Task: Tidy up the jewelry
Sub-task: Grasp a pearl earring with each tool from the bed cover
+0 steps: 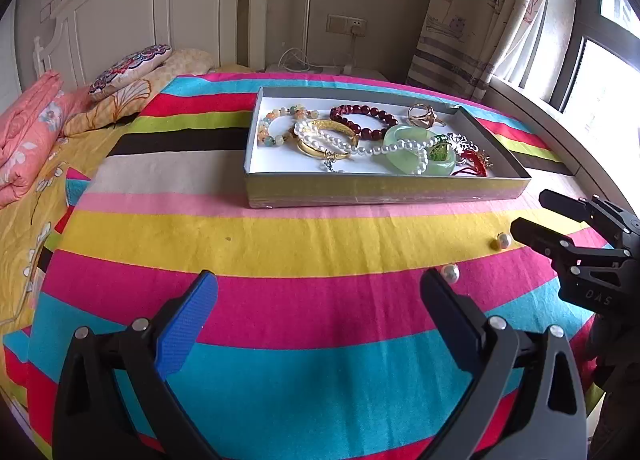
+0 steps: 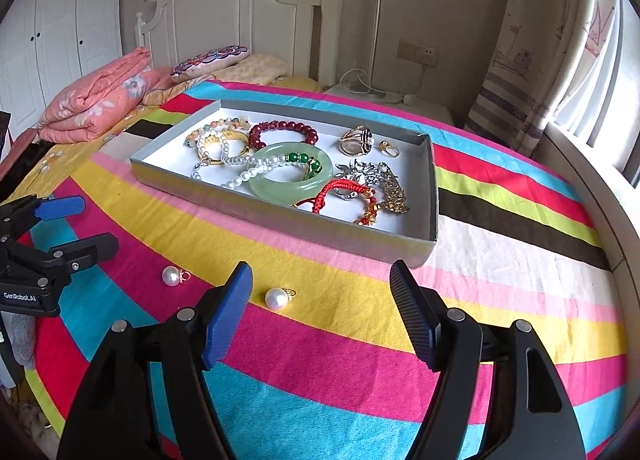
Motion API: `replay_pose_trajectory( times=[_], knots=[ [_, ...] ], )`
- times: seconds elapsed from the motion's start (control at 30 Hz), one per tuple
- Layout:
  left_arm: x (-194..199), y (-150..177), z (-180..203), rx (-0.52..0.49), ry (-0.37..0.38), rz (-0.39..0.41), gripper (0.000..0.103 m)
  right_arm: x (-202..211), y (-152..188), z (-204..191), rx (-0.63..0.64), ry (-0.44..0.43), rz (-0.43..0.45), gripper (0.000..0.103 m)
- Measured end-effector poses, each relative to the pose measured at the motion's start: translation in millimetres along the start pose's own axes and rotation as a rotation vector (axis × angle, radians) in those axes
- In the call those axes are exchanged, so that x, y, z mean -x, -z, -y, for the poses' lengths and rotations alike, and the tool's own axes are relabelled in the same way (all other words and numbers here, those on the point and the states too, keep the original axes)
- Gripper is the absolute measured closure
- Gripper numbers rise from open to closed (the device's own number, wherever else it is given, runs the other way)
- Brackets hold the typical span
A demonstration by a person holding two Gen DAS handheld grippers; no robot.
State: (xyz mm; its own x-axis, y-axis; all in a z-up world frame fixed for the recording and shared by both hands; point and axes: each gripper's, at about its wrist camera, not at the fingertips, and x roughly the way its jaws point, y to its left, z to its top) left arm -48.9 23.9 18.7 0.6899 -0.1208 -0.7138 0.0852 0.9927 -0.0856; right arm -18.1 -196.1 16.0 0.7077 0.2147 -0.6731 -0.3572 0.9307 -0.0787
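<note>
Each camera rides on its own gripper, looking forward and steeply down along the fingers, close over the striped multicoloured bedspread (image 1: 280,244). The left view faces the shallow grey cardboard tray (image 1: 384,190) squarely; the right sees it (image 2: 288,232) cornerwise. Both share tray, bedspread and white wooden headboard (image 2: 240,16).

I see a matt grey card tray (image 2: 434,196) on woven striped cloth (image 2: 500,244); inside it, a glossy jade bangle (image 2: 276,186) and shiny gold rings (image 2: 356,140); before it, two lustrous pearls (image 2: 276,298).
</note>
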Motion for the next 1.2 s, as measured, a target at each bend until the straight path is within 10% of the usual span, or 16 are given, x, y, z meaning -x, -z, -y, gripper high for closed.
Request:
replay_pose_trajectory(
  times=[0.5,0.73,0.97,1.13,1.2],
  knots=[
    [-2.4,3.2,18.3,-0.114,0.010,-0.032,0.003,-32.9,-5.1,-3.6,0.029,-0.128,-0.150,0.035],
    [-5.4,8.2,40.4,-0.221,0.024,-0.067,0.003,-25.0,-1.8,-5.8,0.048,-0.142,-0.129,0.075],
    [-16.5,2.8,65.3,-0.296,0.041,-0.086,0.004,-19.7,2.3,-7.3,0.052,-0.142,-0.130,0.074],
    [-31.2,-3.8,80.1,-0.335,0.103,-0.111,0.037,-17.1,5.6,-5.8,0.051,-0.140,-0.128,0.077],
    [-30.3,-4.4,83.1,-0.351,0.155,-0.106,0.071,-16.0,6.8,-4.9,0.051,-0.134,-0.125,0.087]
  ],
)
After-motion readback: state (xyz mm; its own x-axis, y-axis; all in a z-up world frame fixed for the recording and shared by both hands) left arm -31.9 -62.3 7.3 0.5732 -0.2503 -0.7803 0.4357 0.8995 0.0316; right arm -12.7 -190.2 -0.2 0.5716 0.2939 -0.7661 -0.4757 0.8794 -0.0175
